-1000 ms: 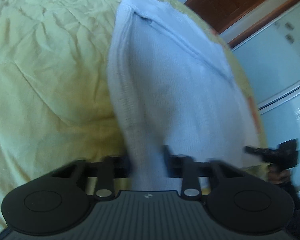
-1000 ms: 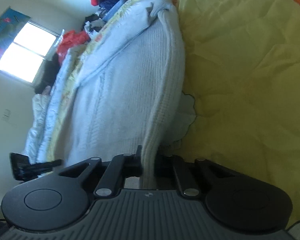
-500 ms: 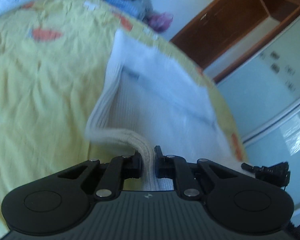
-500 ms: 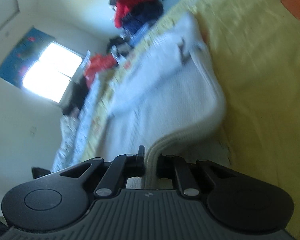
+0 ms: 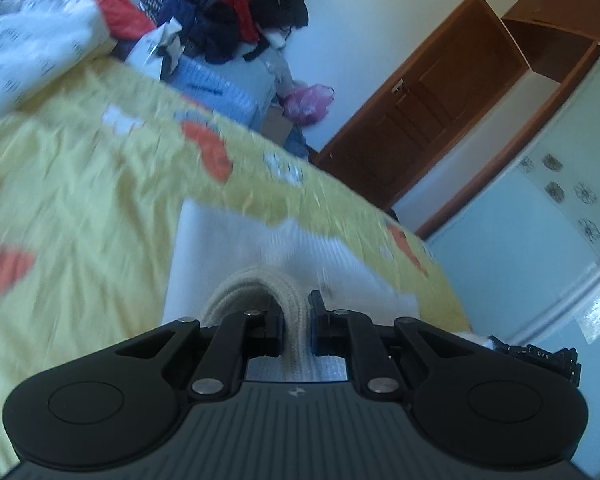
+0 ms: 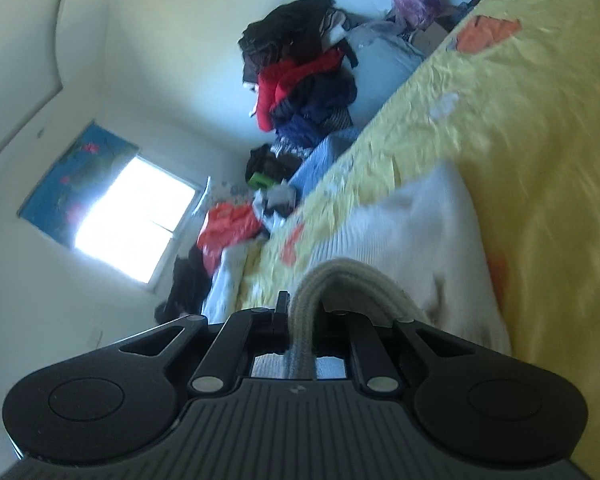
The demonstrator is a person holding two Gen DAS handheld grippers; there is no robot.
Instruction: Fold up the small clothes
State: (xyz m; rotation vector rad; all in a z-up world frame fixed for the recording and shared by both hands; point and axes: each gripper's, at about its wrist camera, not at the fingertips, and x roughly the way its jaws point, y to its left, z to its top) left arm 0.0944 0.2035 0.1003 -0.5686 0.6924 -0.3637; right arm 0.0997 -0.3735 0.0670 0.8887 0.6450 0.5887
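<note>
Both the left claw (image 5: 294, 330) and right claw (image 6: 300, 320) pinch the ribbed hem of the white sweater (image 5: 260, 248), low in the frame on the yellow bed (image 5: 80, 184). Carry both corners forward level, laying the hem squarely over the far edge.

Each camera sits just behind its own fingers, low and close over the yellow bed (image 5: 80, 184). The left view faces a wooden door (image 5: 428, 120); the right view is rolled and faces a window (image 6: 136, 220). Both share the white garment (image 5: 228, 240) and the clothes pile (image 6: 300, 80).
</note>
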